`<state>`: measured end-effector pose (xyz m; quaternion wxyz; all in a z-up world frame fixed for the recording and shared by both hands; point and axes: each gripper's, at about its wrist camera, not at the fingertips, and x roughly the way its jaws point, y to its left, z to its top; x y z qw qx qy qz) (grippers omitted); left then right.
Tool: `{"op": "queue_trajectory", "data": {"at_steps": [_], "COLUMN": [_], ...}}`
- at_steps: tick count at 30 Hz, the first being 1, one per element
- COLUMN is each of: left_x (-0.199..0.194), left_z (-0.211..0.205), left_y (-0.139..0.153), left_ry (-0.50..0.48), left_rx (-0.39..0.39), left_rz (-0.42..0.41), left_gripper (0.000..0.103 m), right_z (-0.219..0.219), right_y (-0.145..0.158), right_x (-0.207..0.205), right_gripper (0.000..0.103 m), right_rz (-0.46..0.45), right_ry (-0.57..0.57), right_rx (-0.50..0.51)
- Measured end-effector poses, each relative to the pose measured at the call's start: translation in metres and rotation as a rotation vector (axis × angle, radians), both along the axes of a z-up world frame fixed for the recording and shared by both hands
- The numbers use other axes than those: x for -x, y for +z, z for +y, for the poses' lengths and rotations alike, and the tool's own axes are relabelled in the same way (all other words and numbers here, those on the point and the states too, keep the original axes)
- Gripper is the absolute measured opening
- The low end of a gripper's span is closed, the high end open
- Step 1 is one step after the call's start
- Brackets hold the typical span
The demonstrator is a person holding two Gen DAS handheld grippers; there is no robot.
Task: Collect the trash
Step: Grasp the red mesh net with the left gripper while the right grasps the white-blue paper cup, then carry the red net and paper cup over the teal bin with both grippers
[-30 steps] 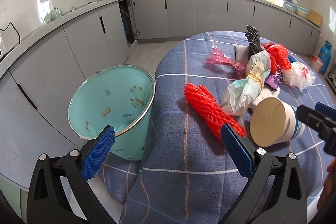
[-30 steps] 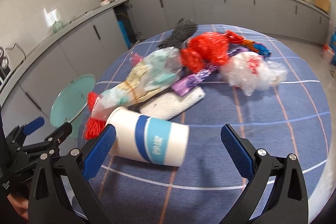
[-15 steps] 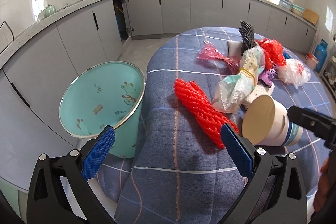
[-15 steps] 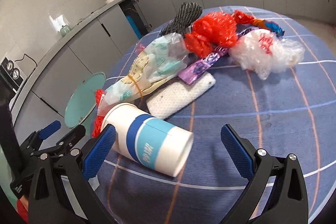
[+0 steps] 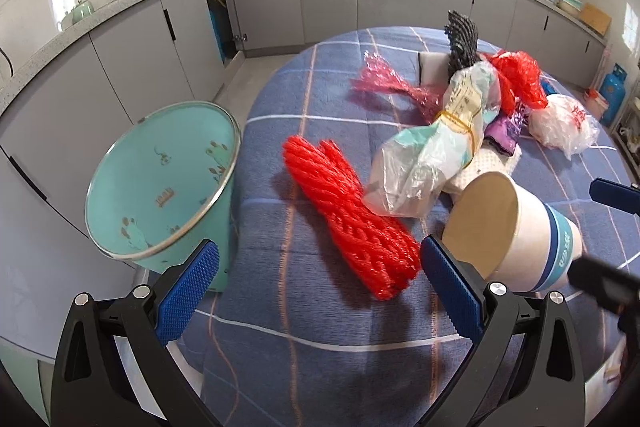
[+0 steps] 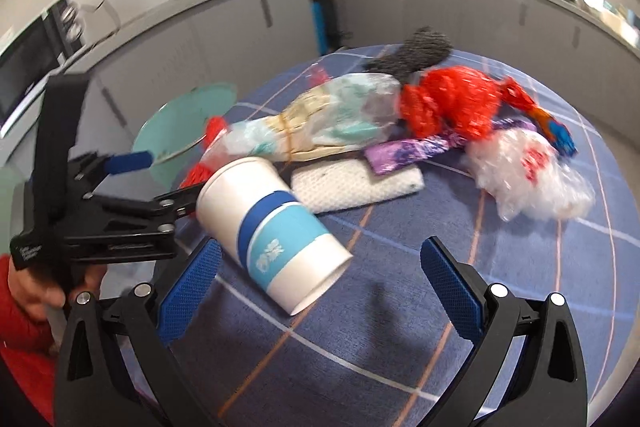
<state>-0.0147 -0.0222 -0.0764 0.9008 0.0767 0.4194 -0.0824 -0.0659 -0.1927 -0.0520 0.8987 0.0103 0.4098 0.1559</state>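
The left gripper (image 5: 318, 283) hangs low over the near edge of the table (image 5: 320, 379), level and aimed across the cloth, its jaws spread wide and holding nothing. In the right wrist view a hand (image 6: 38, 293) with a red sleeve grips its handle, left of the cup (image 6: 272, 231). The right gripper (image 6: 316, 283) sits just behind the cup, jaws also wide apart and empty; the cup lies between the blue pads but neither pad touches it as far as can be seen.

The cup is white paper with blue bands, lying on its side on the blue checked cloth. Its brown base faces the left gripper and its open mouth faces the right one. Beside the cup on the left lies a red net (image 5: 348, 215), long and ribbed. Just behind the cup rests a bag (image 5: 436, 151), clear with pale green print, tied by a yellow band, and under it a white foam pad (image 6: 356, 183). Further behind the cup lie a purple wrapper (image 6: 412, 151), a red bag (image 6: 452, 103), a white bag (image 6: 528, 175), a pink net (image 5: 394, 83) and a black mesh (image 5: 462, 37). A teal bin (image 5: 160, 179) stands off the table, well left of the cup, tilted with its mouth toward the camera.
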Motion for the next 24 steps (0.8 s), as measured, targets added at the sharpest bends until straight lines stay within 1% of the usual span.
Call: {"op": "queue_trajectory", "data": {"at_steps": [2,4,5,6,8,10,11,12,13,14,15,17,19,22,24], "left_x": [-0.001,-0.002,-0.003,-0.005,-0.006,-0.006,-0.005,-0.005,-0.005,-0.005,-0.005,-0.003,0.000,0.004,0.008], "left_z": [-0.002,-0.002,-0.002,0.000,0.005,0.006,0.006,0.006,0.006,0.007,0.008,0.008,0.009,0.011,0.017], "left_y": [-0.004,-0.007,-0.008,-0.009,-0.009,-0.009,-0.009,-0.009,-0.009,-0.009,-0.009,-0.008,-0.006,-0.002,0.003], "left_ry": [0.006,-0.001,-0.004,-0.006,-0.011,-0.019,-0.026,-0.035,-0.041,-0.049,-0.061,-0.080,-0.094,-0.105,-0.110], "left_rx": [-0.007,-0.002,0.005,0.016,0.050,0.046,0.042,0.043,0.050,0.059,0.072,0.076,0.066,0.057,0.060], "left_rz": [0.001,0.013,0.023,0.033,0.038,0.032,0.026,0.022,0.024,0.027,0.028,0.022,0.006,-0.018,-0.034], "left_gripper": [0.097,0.085,0.075,0.069,0.063,0.062,0.057,0.050,0.047,0.040,0.033,0.029,0.025,0.023,0.022], "right_z": [0.007,0.013,0.016,0.019,0.022,0.026,0.028,0.031,0.032,0.033,0.033,0.028,0.020,0.006,-0.003], "right_y": [-0.002,-0.005,-0.007,-0.009,-0.012,-0.014,-0.015,-0.016,-0.017,-0.019,-0.020,-0.019,-0.017,-0.009,-0.001], "right_x": [-0.004,-0.009,-0.012,-0.016,-0.021,-0.023,-0.022,-0.021,-0.021,-0.020,-0.018,-0.016,-0.013,-0.007,-0.001], "right_gripper": [0.098,0.098,0.098,0.098,0.098,0.098,0.097,0.094,0.088,0.084,0.077,0.072,0.064,0.061,0.060], "right_rz": [-0.003,0.010,0.016,0.022,0.027,0.030,0.029,0.028,0.029,0.032,0.040,0.041,0.047,0.042,0.017], "right_ry": [0.051,0.085,0.094,0.104,0.121,0.132,0.137,0.148,0.156,0.164,0.168,0.160,0.149,0.116,0.089], "right_rx": [0.014,0.022,0.026,0.036,0.034,0.033,0.036,0.042,0.044,0.047,0.048,0.039,0.005,-0.071,-0.098]}}
